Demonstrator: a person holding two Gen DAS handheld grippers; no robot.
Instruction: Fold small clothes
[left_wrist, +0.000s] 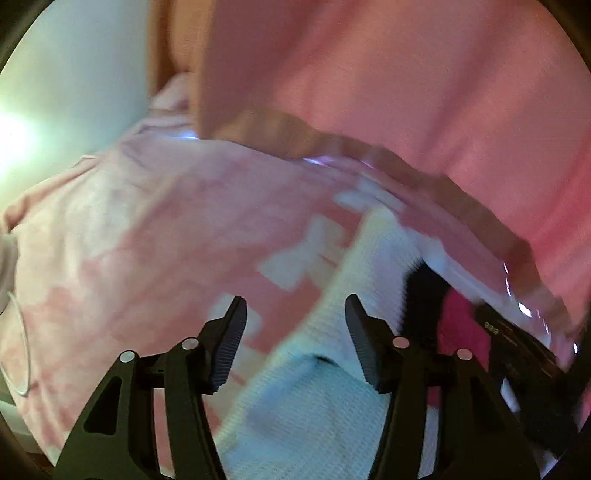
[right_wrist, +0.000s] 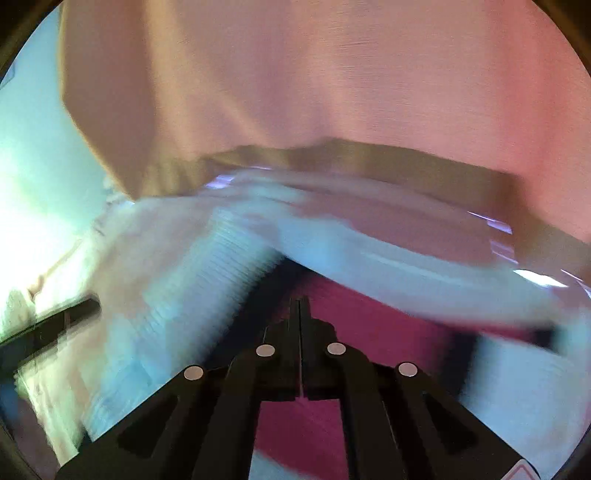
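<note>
Two blurred fisheye views look down over a heap of small clothes, with a salmon-pink cloth backdrop (left_wrist: 406, 81) filling the upper half of each.

In the left wrist view, the left gripper (left_wrist: 295, 343) sits at 6 o'clock with its jaws spread wide and nothing between them. It hangs over a white ribbed garment (left_wrist: 303, 398) that runs from 6 o'clock up toward the centre. A pale pink garment with white patches (left_wrist: 147, 229) spreads from 9 o'clock to the centre, crumpled and loose. At 4 o'clock a strip of magenta cloth (left_wrist: 461, 332) shows, with the other tool's dark body beside it.

In the right wrist view, the right gripper (right_wrist: 300, 317) sits at 6 o'clock with its jaws pressed together. Whether they pinch any fabric cannot be told through the blur. The magenta cloth (right_wrist: 369, 325) lies directly beyond and beneath them, and the white garment (right_wrist: 177, 295) sweeps from 8 o'clock across to 3 o'clock.

Judging from this, the folding is at an early stage: no neat folded piece is visible, the garments overlap in a pile, and each one appears yet to be laid flat and folded.
</note>
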